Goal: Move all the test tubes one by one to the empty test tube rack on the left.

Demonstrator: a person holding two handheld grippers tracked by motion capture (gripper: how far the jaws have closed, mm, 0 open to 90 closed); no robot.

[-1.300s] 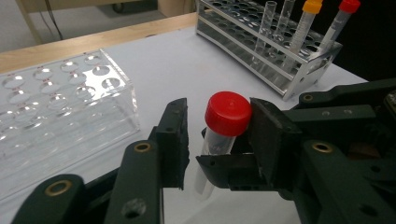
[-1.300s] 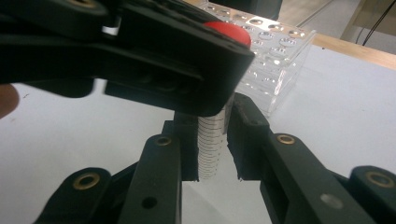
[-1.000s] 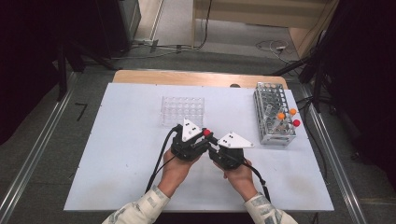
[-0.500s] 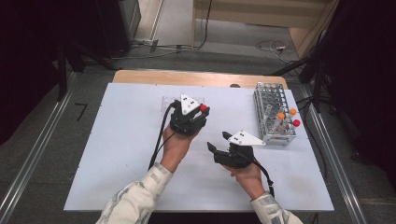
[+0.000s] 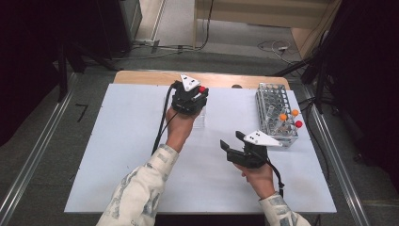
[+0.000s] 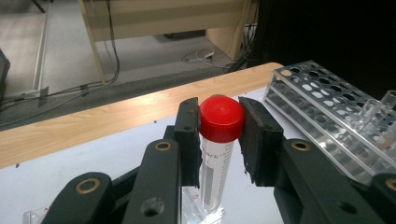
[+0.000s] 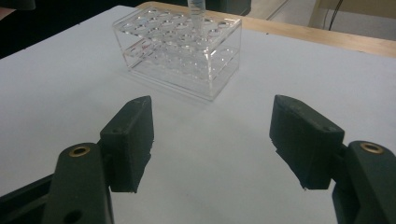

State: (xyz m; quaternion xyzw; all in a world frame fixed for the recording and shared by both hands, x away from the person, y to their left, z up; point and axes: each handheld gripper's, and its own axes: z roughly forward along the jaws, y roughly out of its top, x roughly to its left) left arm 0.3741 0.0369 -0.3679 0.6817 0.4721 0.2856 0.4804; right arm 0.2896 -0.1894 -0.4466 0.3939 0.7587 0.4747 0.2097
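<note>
My left gripper [image 5: 196,97] is shut on a clear tube with a red cap [image 6: 215,161], its pads [image 6: 190,135] pressing on the cap from both sides. The tube hangs upright over the clear plastic rack [image 7: 182,51], with its lower end [image 7: 196,11] at the rack's top holes. The red cap [image 5: 202,89] shows at the far side of the white table. My right gripper [image 5: 231,141] is nearer the front and to the right. Its jaws have just been opening and it [image 7: 212,135] stands open with nothing between them.
A grey metal rack [image 5: 275,101] stands at the table's right, holding two orange-capped tubes [image 5: 283,116] and a red-capped one [image 5: 299,124]. The same rack [image 6: 327,107] lies right of the left gripper. A wooden table edge [image 5: 141,77] runs along the back.
A second ago both grippers met at the table's middle around the red-capped tube. The left one has carried it back over the clear rack. The right one let go, opened and drew away rightward.
</note>
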